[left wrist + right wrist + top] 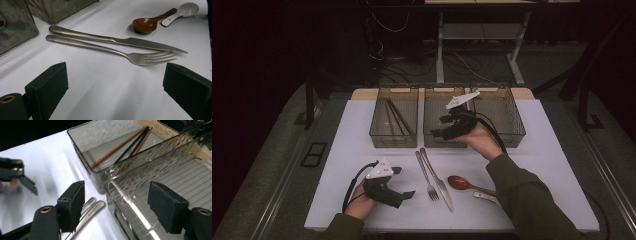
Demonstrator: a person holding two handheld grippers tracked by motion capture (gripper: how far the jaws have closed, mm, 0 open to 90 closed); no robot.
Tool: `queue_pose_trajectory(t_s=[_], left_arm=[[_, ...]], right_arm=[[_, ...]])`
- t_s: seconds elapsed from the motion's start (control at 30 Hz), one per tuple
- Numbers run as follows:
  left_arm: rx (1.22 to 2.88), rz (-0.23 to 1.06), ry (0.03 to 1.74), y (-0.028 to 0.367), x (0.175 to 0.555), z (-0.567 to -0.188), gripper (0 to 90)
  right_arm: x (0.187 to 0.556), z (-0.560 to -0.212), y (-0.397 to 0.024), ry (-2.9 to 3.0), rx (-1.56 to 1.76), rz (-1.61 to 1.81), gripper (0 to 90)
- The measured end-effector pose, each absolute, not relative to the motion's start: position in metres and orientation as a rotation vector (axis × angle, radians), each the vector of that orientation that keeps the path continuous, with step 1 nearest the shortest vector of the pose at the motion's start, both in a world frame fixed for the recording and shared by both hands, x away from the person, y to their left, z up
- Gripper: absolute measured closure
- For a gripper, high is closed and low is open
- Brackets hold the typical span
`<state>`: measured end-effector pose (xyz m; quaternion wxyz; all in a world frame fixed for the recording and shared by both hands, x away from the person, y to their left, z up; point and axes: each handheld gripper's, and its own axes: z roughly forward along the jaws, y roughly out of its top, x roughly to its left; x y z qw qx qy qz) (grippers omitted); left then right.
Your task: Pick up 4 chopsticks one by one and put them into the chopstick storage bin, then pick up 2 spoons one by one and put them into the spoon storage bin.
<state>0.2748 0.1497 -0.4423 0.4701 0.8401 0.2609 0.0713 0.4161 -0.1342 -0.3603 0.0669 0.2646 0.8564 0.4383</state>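
A steel fork (427, 177) and knife (438, 180) lie side by side in the middle of the white table (347, 150). Right of them are a brown spoon (460, 183) and a white spoon (482, 196). My left gripper (404, 182) rests low at the front left, open and empty, its jaws facing the fork (100, 47) and knife (120, 40). My right gripper (438, 126) hovers open and empty at the front wall of the middle bin (432, 90). In the right gripper view its jaws (116, 202) straddle that bin's front rim (140, 202). Chopsticks (398, 117) lie in the left bin (393, 141).
A third clear bin (507, 115) stands at the back right with nothing visible in it. The brown spoon (146, 24) and white spoon (183, 11) lie beyond the knife in the left gripper view. The person's right forearm (522, 195) crosses the table's front right.
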Motion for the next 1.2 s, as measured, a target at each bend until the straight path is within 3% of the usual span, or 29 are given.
queue_pose_trajectory(t_s=[1.2], left_arm=[[2.079, 0.184, 0.637, 0.151, 0.275, -0.444, 4.7]], right_arm=[[0.344, -0.383, -0.227, 2.516, 0.837, 1.435, 28.4]])
